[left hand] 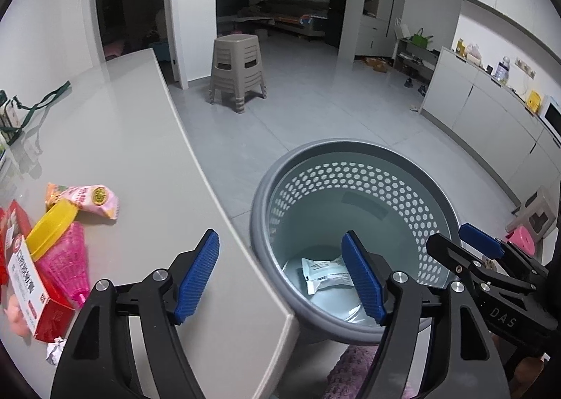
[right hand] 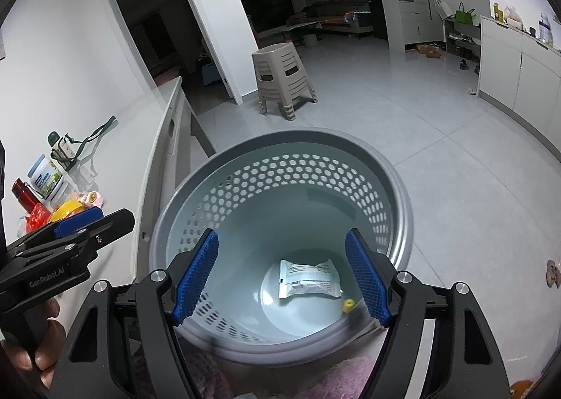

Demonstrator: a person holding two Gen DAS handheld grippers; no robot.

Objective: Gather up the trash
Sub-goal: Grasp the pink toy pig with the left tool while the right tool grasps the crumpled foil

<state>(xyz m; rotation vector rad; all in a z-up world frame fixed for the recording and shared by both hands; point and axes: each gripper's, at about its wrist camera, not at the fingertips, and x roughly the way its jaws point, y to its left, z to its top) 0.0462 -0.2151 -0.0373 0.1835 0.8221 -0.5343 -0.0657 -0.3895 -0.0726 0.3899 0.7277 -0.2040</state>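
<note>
A grey perforated trash basket [left hand: 354,174] [right hand: 280,150] stands on the floor beside the table corner. Inside lie a white wrapper [left hand: 324,274] [right hand: 308,279] and a small yellow piece [right hand: 348,304]. My left gripper [left hand: 280,279] is open and empty over the table edge and basket rim. My right gripper [right hand: 282,283] is open and empty above the basket. On the table sit a pink snack packet [left hand: 93,197], a yellow lid [left hand: 51,227], a pink mesh cup [left hand: 68,264], a red and white box [left hand: 29,288] and crumpled paper [left hand: 54,351].
The grey table [left hand: 115,125] runs along the left wall. Bottles and a red flask [right hand: 24,194] stand at its back. Stacked beige stools [left hand: 238,71] [right hand: 282,76] stand on the floor ahead. White cabinets [left hand: 491,108] line the right.
</note>
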